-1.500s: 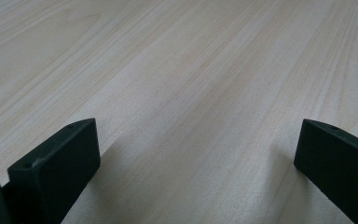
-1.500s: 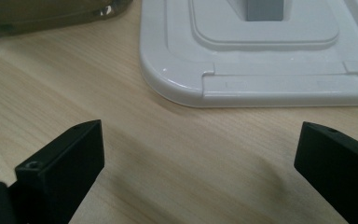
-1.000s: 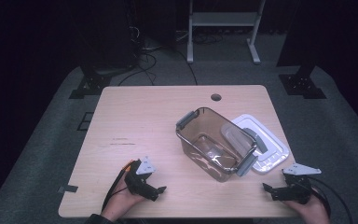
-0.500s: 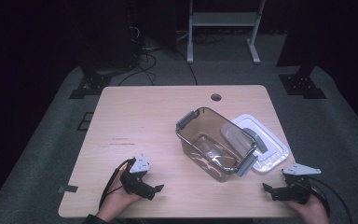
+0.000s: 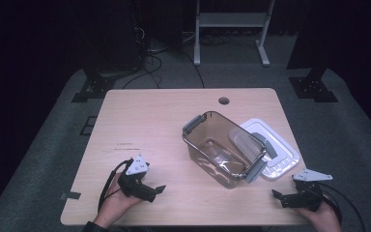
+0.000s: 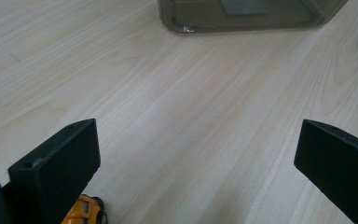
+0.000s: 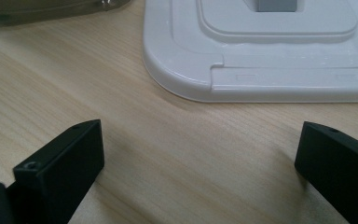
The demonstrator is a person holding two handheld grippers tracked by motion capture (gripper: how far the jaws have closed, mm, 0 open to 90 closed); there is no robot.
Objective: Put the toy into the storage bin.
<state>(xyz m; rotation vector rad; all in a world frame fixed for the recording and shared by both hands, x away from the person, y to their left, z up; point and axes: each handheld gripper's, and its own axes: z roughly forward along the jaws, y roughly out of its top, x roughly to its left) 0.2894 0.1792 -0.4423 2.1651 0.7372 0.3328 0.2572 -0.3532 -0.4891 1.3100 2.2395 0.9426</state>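
Jaws wide apart on left tool [image 5: 149, 189] & right tool [image 5: 282, 196], both empty, low over table [image 5: 164, 125].

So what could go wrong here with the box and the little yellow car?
1. The small yellow toy car sits right beside the open left gripper, low at the view's edge. A careless move might knock it off the table's near edge.
2. The white lid lies close to the table's right edge, partly behind the clear brown box. The open right gripper, aimed at the lid, could push it over that edge instead of lifting it.
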